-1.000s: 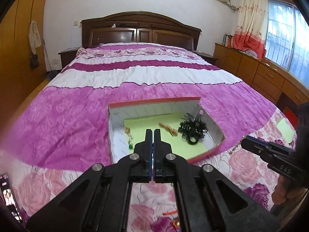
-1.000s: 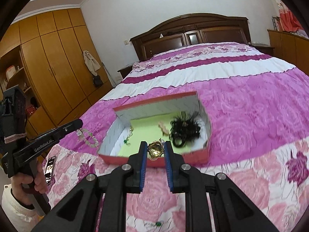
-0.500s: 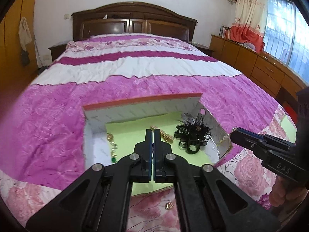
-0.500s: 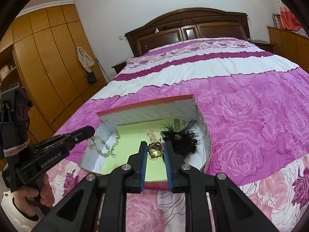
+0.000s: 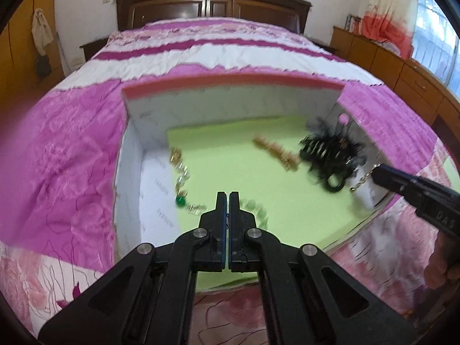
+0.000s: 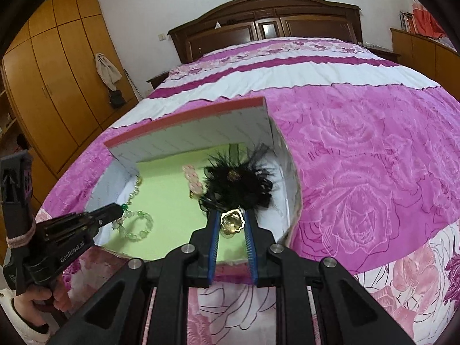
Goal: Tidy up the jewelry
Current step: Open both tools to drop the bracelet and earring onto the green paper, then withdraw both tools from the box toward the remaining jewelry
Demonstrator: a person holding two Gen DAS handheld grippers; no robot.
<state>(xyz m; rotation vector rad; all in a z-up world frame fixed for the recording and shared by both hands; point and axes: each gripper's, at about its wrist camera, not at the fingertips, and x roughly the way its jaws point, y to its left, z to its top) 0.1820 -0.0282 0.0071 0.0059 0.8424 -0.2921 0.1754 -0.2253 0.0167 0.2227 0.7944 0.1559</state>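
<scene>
in the left wrist view, the left gripper (image 5: 228,201) is clenched tight, its two blue-edged black fingers pressed together, and it points down into an open cardboard box with a red rim, white inner walls and a pale green floor (image 5: 201,106) that sits on a pink and white floral bedspread (image 5: 63,149). whether anything is pinched between the fingers cannot be told from here. a string of pale green and clear beads with one dark green bead (image 5: 181,178) lies on the box floor just left of the fingertips and runs under them. a small beige beaded strip (image 5: 276,152) lies further in, to the right, and a black feathered hair piece (image 5: 330,155) rests against the right wall. the right gripper (image 5: 376,172) comes in over the box's right wall, with a thin gold chain (image 5: 360,179) hanging from its tip.

in the right wrist view, the right gripper (image 6: 231,218) is grasping a gold, faceted pendant-like ornament (image 6: 231,221), which sits between the blue pads near the fingertips, above the box's near right part and just in front of the black feathered piece (image 6: 238,184). the left gripper (image 6: 115,211) reaches in from the left, its tip touching the green bead string (image 6: 135,227), which curls in a loop on the green floor below it. a hand (image 6: 40,299) holds that gripper's handle.
</scene>
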